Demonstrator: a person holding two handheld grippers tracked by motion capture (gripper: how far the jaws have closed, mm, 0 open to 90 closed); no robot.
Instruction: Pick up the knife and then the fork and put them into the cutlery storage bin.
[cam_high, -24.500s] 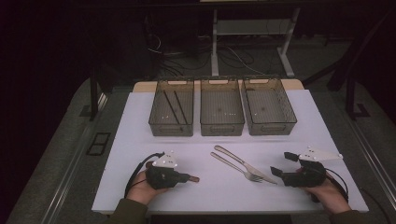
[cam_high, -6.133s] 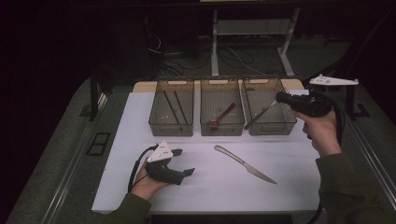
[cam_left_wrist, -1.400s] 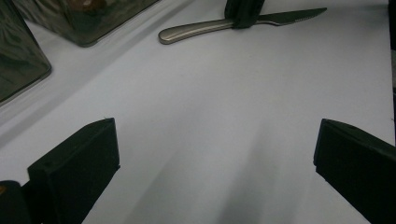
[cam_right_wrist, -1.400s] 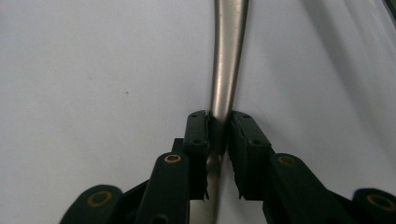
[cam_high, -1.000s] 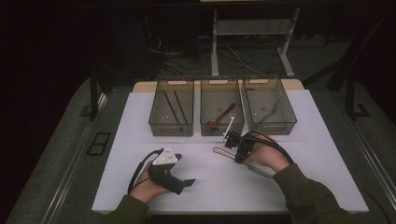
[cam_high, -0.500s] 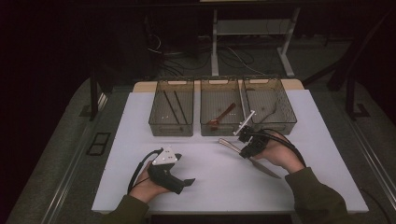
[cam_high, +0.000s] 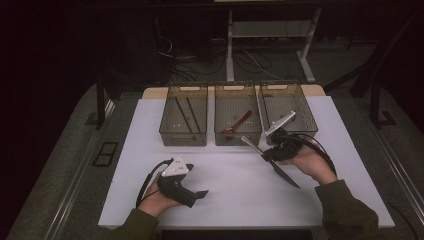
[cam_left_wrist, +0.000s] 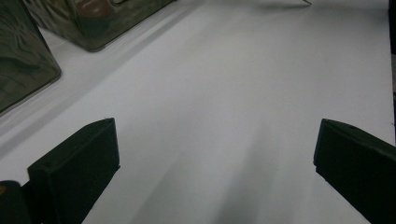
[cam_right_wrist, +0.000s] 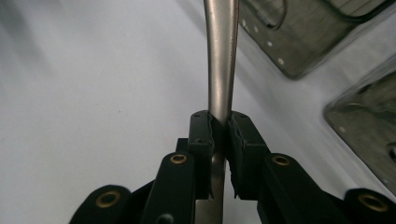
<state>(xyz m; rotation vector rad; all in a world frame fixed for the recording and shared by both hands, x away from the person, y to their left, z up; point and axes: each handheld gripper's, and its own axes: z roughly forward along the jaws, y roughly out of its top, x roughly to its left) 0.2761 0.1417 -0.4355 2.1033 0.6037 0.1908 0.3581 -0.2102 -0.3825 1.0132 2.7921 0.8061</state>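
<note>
Although the bins and the tools carry surfaces where a mark might sit, no brand, label or lettering can be read on any of them.

The right gripper (cam_right_wrist: 219, 140) has its jaws drawn almost together, and the pads pinch a metal knife (cam_right_wrist: 219, 56) by its handle. In the right gripper view the handle runs straight up from between the pads, away from the jaws, while a short stretch of the metal shows below the pads, toward the gripper's body. In the high view the right gripper (cam_high: 272, 152) holds the knife (cam_high: 285, 176) clear of the white table top (cam_high: 230, 200): one end juts past the jaws toward the bins, and the dark blade slants down on the other side, under the right hand (cam_high: 307, 161).

The left gripper (cam_left_wrist: 210, 172) has its jaws spread wide with nothing between them; bare white surface lies ahead of them. In the high view it (cam_high: 197, 195) rests low by the near edge, well apart from the knife.

Beyond the right jaws stand three clear bins in a row. The right bin (cam_high: 287, 95) is nearest the jaws, the middle bin (cam_high: 237, 137) holds a brown spoon (cam_high: 237, 124), and the left bin (cam_high: 182, 137) holds dark chopsticks (cam_high: 182, 112).
</note>
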